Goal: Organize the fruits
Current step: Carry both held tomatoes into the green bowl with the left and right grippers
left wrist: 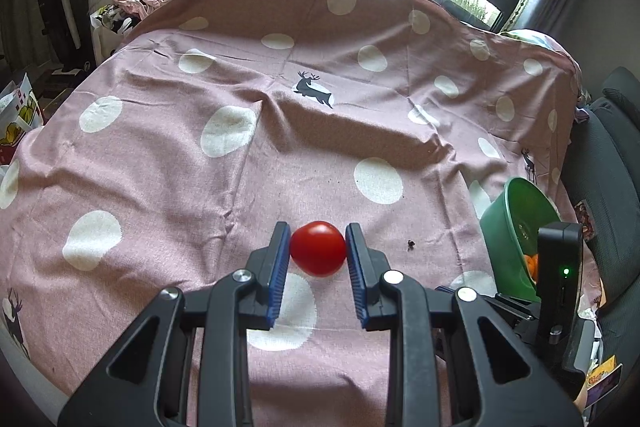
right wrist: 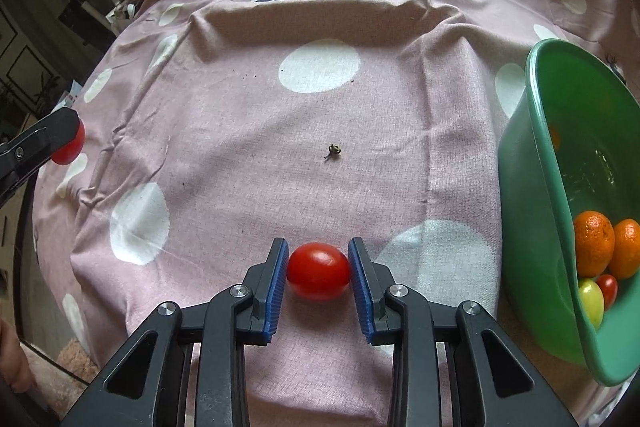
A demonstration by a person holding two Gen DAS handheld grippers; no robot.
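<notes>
From the left wrist camera, the left gripper point(left wrist: 318, 247) is clamped on one small red tomato point(left wrist: 318, 248), its two blue pads pressing either side, over a pink cloth with white dots point(left wrist: 240, 167) that covers the table; one green bowl point(left wrist: 516, 227) sits tilted at the cloth's right edge with a glimpse of orange fruit inside. From the right wrist camera, the right gripper point(right wrist: 319, 271) is closed on a second red tomato point(right wrist: 319, 271) resting on the cloth near its front edge. At the right edge, the green bowl point(right wrist: 532, 227) holds two oranges point(right wrist: 594, 243), one small red tomato point(right wrist: 607, 289) and one yellow-green one point(right wrist: 592, 301), while the left gripper's tomato point(right wrist: 72, 149) shows at the far left edge and one small dark stem scrap point(right wrist: 334, 150) lies mid-cloth.
</notes>
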